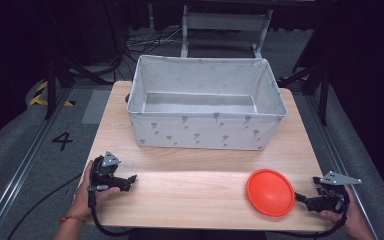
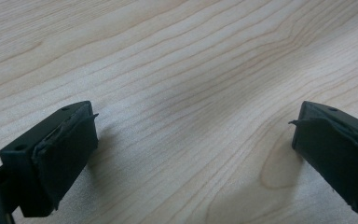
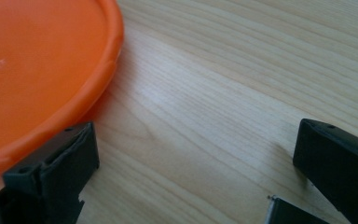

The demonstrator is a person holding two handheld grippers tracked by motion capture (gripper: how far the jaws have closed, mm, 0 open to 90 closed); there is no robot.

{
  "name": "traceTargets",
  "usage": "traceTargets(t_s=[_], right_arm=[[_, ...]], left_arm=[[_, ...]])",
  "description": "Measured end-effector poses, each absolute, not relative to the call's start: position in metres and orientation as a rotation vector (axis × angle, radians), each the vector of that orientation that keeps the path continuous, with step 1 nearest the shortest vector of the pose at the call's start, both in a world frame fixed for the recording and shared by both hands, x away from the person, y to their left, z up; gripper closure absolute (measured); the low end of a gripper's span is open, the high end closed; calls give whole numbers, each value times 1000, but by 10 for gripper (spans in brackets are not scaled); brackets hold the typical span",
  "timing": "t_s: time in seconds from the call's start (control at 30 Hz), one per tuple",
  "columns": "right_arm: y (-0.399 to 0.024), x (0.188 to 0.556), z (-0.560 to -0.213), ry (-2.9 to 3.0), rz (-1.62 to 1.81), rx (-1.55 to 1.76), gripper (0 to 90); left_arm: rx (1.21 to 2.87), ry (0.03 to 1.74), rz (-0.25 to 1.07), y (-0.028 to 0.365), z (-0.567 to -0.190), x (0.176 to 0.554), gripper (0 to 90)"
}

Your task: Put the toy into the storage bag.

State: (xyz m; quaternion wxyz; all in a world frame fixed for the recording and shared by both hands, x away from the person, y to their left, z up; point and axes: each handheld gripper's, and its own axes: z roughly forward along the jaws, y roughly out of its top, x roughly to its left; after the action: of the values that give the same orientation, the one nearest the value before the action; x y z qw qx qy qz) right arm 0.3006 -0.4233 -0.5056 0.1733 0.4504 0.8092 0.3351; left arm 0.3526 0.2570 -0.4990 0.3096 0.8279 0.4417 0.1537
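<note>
An orange disc (image 1: 270,192) lies flat on the wooden table (image 1: 190,185) near the front right. My right gripper (image 1: 305,198) rests just right of it, jaws open wide; in the right gripper view (image 3: 193,154) the disc's rim (image 3: 51,84) sits against the left jaw, nothing between the pads. At the front left a hand holds my left gripper (image 1: 130,179), pointing right. Its jaws (image 2: 193,144) stand open over bare wood.
A large white fabric bin (image 1: 206,102) with grey prints stands open at the table's far half. Bare wood stretches between the two grippers. The table's front edge runs just below both hands. Cables trail from each gripper off the front.
</note>
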Motion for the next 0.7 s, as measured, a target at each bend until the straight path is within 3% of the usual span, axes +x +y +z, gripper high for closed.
traceTargets(t_s=[0.07,0.13,0.2,0.27,0.33,0.4,0.7], right_arm=[[-423,302,-505,2290,942,1286,3],[-424,304,-504,2282,947,1299,63],[-425,304,-501,2255,982,1313,236],[-424,303,-495,2258,1042,1302,145],[-418,302,-486,2248,1054,1270,199],[-412,303,-477,2264,1083,1246,169],[-379,315,-464,2363,1097,1132,226]], left_arm=[[2188,1165,405,257,-499,353,4],[2186,1167,404,257,-499,353,3],[2186,1167,404,257,-499,353,2],[2185,1167,405,257,-499,353,2],[2185,1167,404,257,-499,353,2],[2185,1167,404,257,-499,353,2],[2184,1169,401,257,-499,352,2]])
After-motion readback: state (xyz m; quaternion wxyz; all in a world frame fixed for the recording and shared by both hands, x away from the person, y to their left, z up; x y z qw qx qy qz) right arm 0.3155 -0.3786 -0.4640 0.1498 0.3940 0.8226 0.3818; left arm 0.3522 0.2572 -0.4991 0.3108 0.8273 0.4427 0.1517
